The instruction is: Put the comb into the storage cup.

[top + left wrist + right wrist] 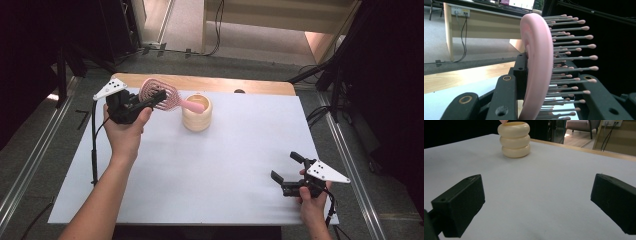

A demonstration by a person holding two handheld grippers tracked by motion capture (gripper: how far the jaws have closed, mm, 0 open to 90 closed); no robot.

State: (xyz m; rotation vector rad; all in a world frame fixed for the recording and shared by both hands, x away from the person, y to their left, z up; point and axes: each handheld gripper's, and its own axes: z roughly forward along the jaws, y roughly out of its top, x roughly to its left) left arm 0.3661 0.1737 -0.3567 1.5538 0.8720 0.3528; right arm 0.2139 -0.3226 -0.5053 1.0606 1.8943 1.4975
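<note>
Now your left gripper (159, 97) pinches the pink hairbrush (161, 93) by its head.

The brush's handle end rests in the cream ribbed cup (197, 114) at the far middle of the white table (215, 165). In your left gripper view the bristles (571, 67) point sideways past the jaw. Your right gripper (285, 167) hovers near the table's front right corner, jaws spread wide, holding nothing.

- Pink plastic vented hairbrush (161, 93), lifted off the table, handle end resting in the holder.
- Cream ribbed, three-ringed cup-shaped holder (197, 114), upright on the white tabletop.
</note>
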